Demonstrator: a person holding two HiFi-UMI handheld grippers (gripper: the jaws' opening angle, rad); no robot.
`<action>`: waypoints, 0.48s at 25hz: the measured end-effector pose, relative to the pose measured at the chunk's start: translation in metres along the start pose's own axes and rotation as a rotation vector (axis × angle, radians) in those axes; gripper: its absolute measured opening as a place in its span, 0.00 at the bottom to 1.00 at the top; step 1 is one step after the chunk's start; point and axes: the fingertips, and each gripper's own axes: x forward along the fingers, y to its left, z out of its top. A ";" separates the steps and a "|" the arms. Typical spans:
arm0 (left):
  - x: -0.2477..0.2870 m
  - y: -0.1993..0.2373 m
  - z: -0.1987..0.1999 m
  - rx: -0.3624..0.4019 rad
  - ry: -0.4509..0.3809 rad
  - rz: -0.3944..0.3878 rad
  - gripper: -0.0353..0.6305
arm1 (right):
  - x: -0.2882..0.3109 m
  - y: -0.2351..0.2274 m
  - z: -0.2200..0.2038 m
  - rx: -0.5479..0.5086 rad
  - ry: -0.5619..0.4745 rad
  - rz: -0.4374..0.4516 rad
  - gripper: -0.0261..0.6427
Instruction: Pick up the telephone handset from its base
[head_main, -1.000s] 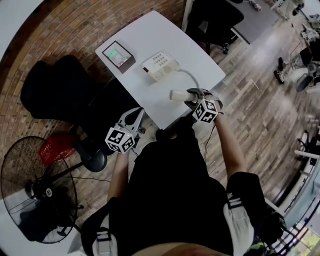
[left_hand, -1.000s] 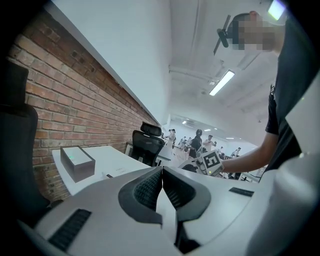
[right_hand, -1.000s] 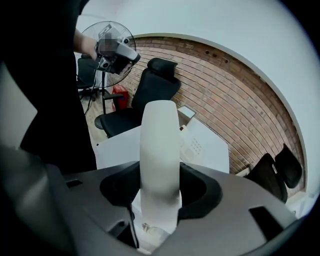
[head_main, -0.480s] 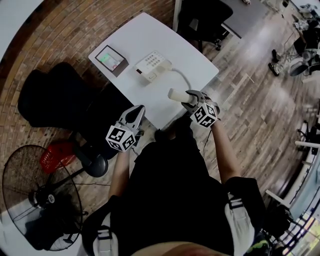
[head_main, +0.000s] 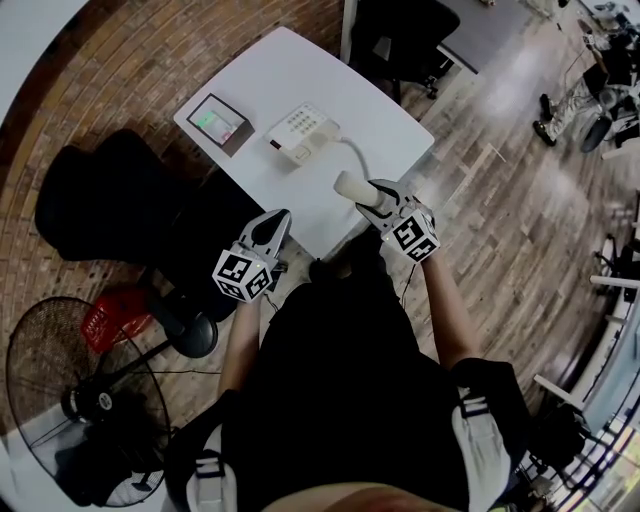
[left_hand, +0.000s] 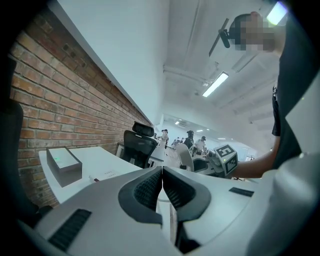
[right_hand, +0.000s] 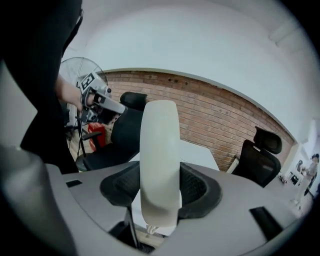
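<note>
The cream telephone handset (head_main: 355, 188) is off its base and held above the white table's near corner, with my right gripper (head_main: 381, 196) shut on it. In the right gripper view the handset (right_hand: 160, 165) stands upright between the two dark pads, both pressing on it. A curled cord (head_main: 356, 152) runs from it back to the cream telephone base (head_main: 300, 132) with its keypad, further back on the table (head_main: 290, 70). My left gripper (head_main: 270, 228) hangs off the table's left edge, jaws shut on nothing; its pads (left_hand: 150, 189) meet in the left gripper view.
A small grey box with a green screen (head_main: 216, 121) sits left of the base. Black office chairs (head_main: 100, 195) stand left of the table and another (head_main: 400, 40) behind it. A floor fan (head_main: 80, 380) and red basket (head_main: 108, 312) are at lower left.
My right gripper has lifted the handset higher and rolled it from lying crosswise to standing more upright. The left gripper has barely shifted.
</note>
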 end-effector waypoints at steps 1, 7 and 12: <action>0.000 0.001 0.001 0.001 -0.002 -0.001 0.08 | -0.003 -0.001 0.005 0.035 -0.018 -0.007 0.35; -0.002 0.002 -0.001 -0.004 -0.002 -0.004 0.08 | -0.012 -0.002 0.022 0.196 -0.127 -0.032 0.35; -0.004 0.004 -0.006 -0.014 0.007 -0.004 0.08 | -0.017 -0.005 0.027 0.298 -0.199 -0.051 0.35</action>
